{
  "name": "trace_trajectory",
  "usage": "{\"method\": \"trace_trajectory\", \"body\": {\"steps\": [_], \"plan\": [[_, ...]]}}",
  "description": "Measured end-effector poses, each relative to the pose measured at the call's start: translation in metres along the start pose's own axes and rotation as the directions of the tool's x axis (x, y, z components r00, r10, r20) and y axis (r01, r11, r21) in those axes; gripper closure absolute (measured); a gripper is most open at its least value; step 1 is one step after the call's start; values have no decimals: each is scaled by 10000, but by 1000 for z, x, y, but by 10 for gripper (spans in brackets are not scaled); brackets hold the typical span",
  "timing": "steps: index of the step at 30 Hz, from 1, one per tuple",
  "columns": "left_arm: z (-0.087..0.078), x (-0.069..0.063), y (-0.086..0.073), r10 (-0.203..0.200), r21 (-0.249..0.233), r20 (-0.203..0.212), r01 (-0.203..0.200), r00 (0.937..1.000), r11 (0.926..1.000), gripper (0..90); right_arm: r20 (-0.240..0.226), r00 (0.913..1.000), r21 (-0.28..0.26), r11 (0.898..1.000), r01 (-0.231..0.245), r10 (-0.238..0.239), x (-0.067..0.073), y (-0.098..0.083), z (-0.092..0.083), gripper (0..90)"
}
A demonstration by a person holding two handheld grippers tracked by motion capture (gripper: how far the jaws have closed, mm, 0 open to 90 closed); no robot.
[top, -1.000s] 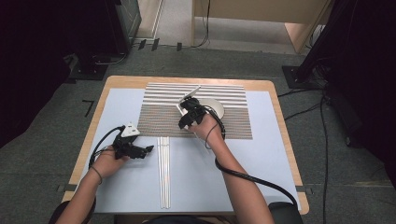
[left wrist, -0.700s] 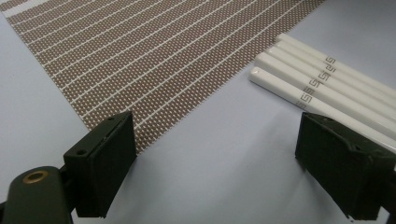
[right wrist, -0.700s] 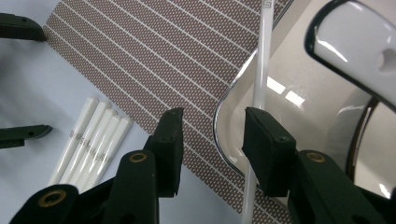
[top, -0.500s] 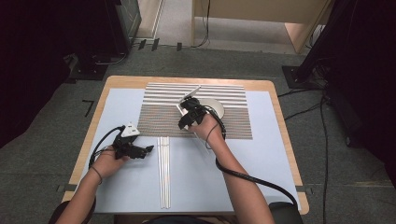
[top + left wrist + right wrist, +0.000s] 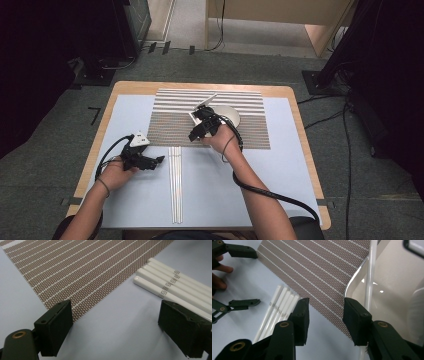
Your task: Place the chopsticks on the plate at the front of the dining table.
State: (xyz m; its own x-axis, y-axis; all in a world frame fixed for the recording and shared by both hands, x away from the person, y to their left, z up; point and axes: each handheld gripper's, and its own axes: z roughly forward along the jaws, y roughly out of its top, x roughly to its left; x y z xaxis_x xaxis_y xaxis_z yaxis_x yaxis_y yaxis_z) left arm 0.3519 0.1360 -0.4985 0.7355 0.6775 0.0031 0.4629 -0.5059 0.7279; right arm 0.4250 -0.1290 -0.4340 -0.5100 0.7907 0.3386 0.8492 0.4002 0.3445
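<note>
Several white chopsticks (image 5: 175, 185) (image 5: 172, 287) (image 5: 278, 307) with a grey key pattern lie side by side on the pale blue mat, just below the brown striped placemat (image 5: 250, 125) (image 5: 75, 270) (image 5: 319, 265). My left gripper (image 5: 159, 161) (image 5: 115, 315) (image 5: 258, 277) stands open and empty just left of their far ends. My right gripper (image 5: 194, 134) (image 5: 325, 307) hovers over the placemat's near edge, open with only the placemat showing between its jaws. A white plate (image 5: 231, 116) (image 5: 392, 290) sits beside it, and a thin white rod (image 5: 371, 270) runs along the plate's rim past the right-hand jaw.
The pale blue mat (image 5: 280, 180) covers most of the wooden table (image 5: 295, 100). Cables trail from both grippers across the mat and off the near edge. Dark stands and floor cables surround the table.
</note>
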Motion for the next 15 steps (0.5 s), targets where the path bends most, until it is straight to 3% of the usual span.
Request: {"method": "trace_trajectory", "body": {"steps": [15], "plan": [[0, 0, 0, 8, 7, 1, -8, 10000, 10000, 118, -537, 9986, 321, 9995, -10, 27, 14, -17, 3, 580]]}}
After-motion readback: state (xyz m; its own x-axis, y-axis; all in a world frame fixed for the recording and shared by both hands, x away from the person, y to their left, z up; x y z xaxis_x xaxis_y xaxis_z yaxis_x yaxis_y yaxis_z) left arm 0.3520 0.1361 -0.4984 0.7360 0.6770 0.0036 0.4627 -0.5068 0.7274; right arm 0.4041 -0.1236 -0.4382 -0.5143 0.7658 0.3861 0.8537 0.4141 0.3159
